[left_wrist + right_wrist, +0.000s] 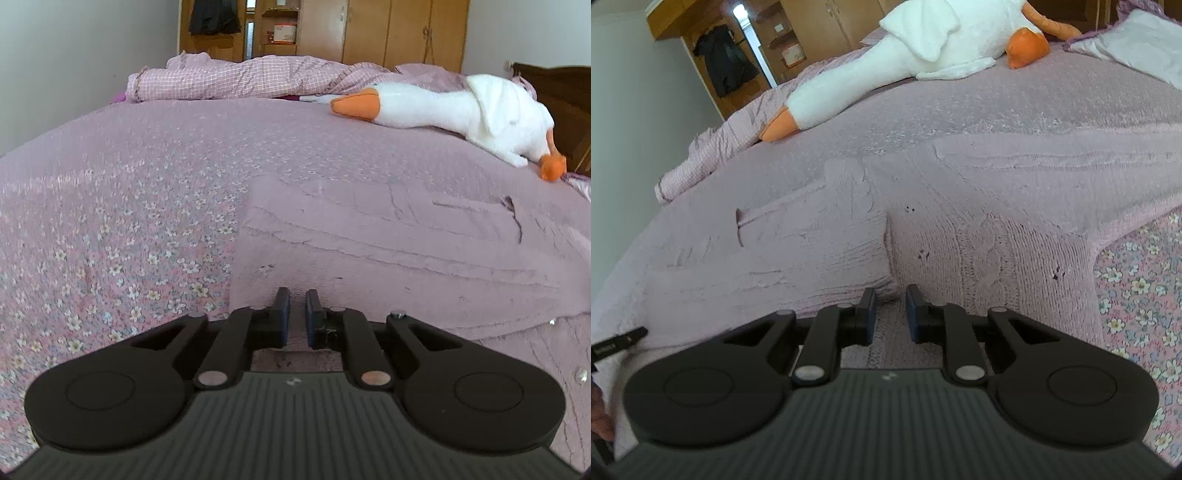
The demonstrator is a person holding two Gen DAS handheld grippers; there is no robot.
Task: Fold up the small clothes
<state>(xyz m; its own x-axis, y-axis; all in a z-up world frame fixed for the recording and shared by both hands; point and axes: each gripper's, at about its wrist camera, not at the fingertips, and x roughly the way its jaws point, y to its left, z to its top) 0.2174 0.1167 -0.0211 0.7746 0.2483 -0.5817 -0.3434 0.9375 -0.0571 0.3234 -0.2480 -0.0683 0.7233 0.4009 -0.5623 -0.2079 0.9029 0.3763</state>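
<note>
Both tools are hovering low at six o'clock with narrow gaps: the left gripper [297, 314] and right gripper [890, 314] are gripping nothing, likely lining up on the pink knitted sweater [960, 229] lying flat ahead. A plush goose [461, 107] is resting at one o'clock.

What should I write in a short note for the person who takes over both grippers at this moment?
Left gripper: fingers slightly apart, low over the near edge of the pink knitted sweater, gripping nothing.
Right gripper: fingers apart over the same sweater, also empty.
The sweater lies spread on the floral bedspread, one sleeve already laid across the body. The plush goose lies farther back, apart from it.
Done: spread out, perhaps a first sleeve fold.
Left: fold the rest of the sweater and smooth it.
</note>
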